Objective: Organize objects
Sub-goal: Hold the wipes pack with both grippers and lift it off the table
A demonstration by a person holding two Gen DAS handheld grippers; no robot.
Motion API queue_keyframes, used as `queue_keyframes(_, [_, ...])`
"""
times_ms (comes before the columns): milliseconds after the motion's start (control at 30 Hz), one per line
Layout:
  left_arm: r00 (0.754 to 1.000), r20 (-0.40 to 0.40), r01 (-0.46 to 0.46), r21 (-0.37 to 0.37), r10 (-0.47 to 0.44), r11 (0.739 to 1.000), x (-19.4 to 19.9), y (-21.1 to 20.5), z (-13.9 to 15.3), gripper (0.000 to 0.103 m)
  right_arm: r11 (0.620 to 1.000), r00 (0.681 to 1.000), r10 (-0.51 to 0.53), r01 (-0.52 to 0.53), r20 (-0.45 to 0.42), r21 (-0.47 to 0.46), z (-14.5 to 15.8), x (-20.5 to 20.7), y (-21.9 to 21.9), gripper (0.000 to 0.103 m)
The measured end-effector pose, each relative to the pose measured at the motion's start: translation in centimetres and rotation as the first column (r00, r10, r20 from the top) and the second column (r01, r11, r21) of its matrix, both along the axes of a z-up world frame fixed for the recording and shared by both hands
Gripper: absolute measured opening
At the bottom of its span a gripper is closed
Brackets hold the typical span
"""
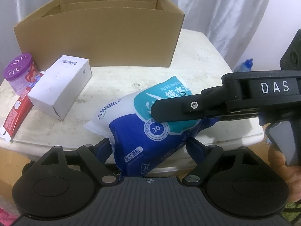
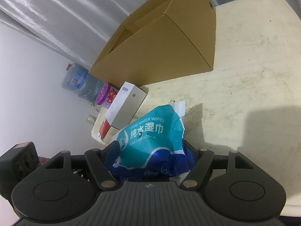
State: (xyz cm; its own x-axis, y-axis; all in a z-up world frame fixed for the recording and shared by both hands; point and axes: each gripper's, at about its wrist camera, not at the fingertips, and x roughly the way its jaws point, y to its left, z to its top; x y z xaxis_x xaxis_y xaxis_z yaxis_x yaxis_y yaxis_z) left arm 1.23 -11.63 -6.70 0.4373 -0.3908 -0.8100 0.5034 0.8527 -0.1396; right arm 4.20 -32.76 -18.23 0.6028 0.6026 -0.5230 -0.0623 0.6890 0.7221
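Note:
A blue and teal pack of wet wipes point(image 1: 143, 124) is held above the near edge of the cream table point(image 1: 197, 66). My left gripper point(image 1: 148, 146) is shut on its lower end. My right gripper point(image 2: 150, 150) is shut on its other end; it shows in the left wrist view point(image 1: 158, 111) as a black jaw reaching in from the right. The pack point(image 2: 150, 137) fills the right wrist view's centre. An open cardboard box point(image 1: 97, 30) stands at the table's back, also in the right wrist view point(image 2: 165, 41).
A white carton point(image 1: 60, 84), a purple-lidded air freshener point(image 1: 18, 71) and a red packet point(image 1: 15, 116) lie at the table's left. A blue-capped bottle point(image 1: 244, 66) shows beyond the right edge. White curtains hang behind. Bagged bottles point(image 2: 79, 81) sit on the floor.

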Motion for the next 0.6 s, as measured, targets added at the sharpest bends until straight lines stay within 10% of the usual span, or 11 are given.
queue_keyframes(600, [1.0, 0.004, -0.003, 0.007, 0.003, 1.0, 0.19, 0.1, 0.33, 0.083, 1.0, 1.0, 0.004, -0.004, -0.005, 0.004, 0.29, 0.1, -0.02, 0.074])
